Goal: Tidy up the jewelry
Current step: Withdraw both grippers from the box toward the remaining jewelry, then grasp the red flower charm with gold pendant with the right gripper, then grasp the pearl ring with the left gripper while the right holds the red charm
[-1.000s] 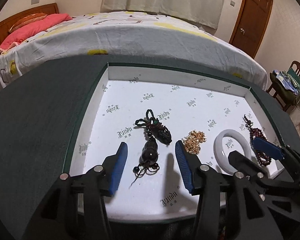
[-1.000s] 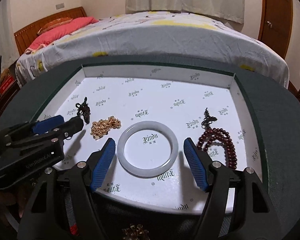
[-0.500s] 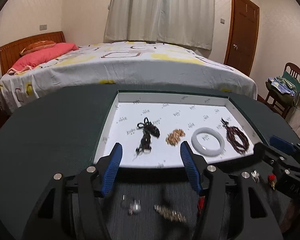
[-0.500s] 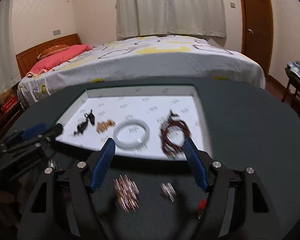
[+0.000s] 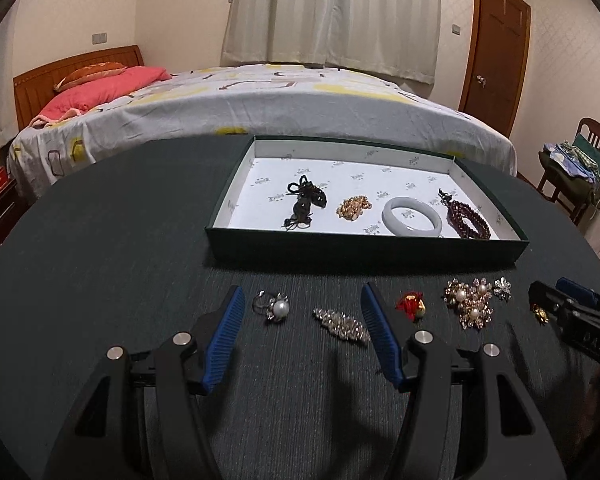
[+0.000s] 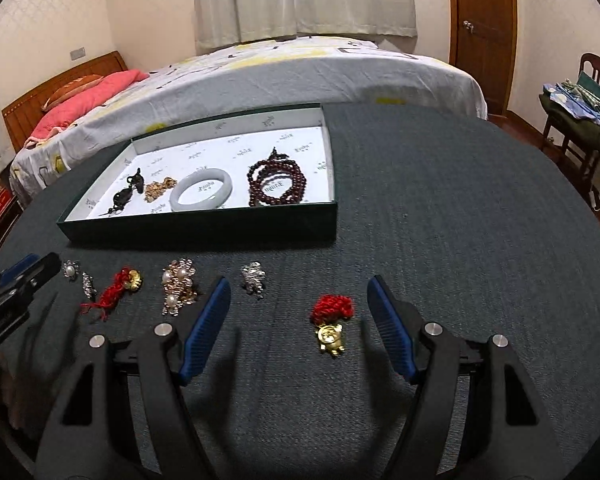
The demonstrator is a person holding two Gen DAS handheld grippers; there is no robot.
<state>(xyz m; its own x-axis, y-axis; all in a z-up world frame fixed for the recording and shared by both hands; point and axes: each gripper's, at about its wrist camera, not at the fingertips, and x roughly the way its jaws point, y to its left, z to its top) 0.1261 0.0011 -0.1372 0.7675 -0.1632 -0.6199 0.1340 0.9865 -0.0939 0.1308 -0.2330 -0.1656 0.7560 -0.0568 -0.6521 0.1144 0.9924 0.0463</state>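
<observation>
Four pieces in tray, hand-held grippers empty

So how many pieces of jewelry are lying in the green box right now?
4, in a row near the front wall of the box, left to right: black corded pendant, gold chain, pale bangle, dark red bead strand. Nothing looks hidden.

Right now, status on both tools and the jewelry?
Left tool open, jaws just widened, empty, over pearl ring. Right tool open, empty, over red-gold charm. Four pieces in box; rest loose on table. Nothing blocking.
</observation>
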